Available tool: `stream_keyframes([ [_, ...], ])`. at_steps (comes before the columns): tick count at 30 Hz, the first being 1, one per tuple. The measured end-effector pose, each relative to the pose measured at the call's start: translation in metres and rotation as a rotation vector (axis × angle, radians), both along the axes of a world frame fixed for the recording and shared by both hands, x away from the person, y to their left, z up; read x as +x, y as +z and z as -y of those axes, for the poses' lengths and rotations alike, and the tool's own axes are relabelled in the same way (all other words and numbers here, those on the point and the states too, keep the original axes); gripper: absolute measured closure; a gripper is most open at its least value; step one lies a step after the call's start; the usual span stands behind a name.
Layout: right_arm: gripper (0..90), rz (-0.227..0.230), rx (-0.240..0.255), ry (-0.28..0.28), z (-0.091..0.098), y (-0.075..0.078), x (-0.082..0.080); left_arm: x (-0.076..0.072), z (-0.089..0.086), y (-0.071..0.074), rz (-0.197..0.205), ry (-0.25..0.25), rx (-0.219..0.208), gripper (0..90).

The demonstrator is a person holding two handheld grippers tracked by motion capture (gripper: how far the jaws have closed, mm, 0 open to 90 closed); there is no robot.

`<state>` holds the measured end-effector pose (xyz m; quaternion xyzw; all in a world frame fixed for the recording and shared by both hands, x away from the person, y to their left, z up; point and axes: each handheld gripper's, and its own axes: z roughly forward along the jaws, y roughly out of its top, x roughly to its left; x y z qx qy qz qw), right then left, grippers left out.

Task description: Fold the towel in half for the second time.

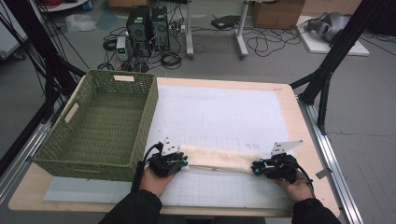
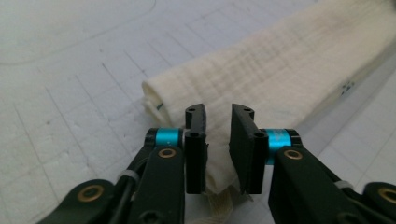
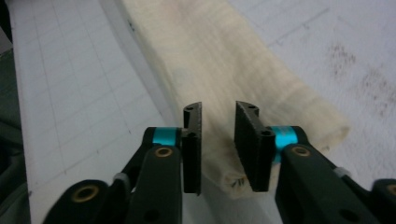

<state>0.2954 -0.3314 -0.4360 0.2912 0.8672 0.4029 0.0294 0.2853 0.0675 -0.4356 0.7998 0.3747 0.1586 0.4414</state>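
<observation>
folding looks mid-way: cloth [image 1: 217,158] lies as a narrow strip beside the empty basket [image 1: 100,123]; left gripper [image 2: 218,140] and right gripper [image 3: 218,142] jaws stand apart, astride its ends, unclamped.

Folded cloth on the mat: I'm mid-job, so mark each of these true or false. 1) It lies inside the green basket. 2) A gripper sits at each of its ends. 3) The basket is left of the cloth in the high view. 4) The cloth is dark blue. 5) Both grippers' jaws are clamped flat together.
1) False: the folded cloth lies on the white mat, outside the green basket.
2) True: the left gripper is at its left end and the right gripper at its right end.
3) True.
4) False: it is cream.
5) False: each pair stands with a gap, cloth edge between them.
</observation>
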Motion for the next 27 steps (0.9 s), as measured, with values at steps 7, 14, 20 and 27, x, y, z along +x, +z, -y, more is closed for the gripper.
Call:
stream_keyframes([
  [7,56.3,0.073,0.028,-0.066,-0.004,0.011,0.008,0.011,0.006,0.002,0.009,0.011,0.003,66.4],
  [14,52.7,0.053,-0.061,-0.045,-0.007,-0.002,0.008,0.011,0.005,-0.008,-0.019,0.005,0.054,64.4],
  [20,48.8,0.082,-0.078,-0.048,-0.004,-0.003,0.0,0.01,0.003,-0.009,-0.013,0.004,0.065,62.7],
  [27,45.9,0.102,-0.086,-0.045,-0.004,-0.003,-0.003,0.01,-0.001,-0.009,-0.02,0.005,0.048,61.5],
])
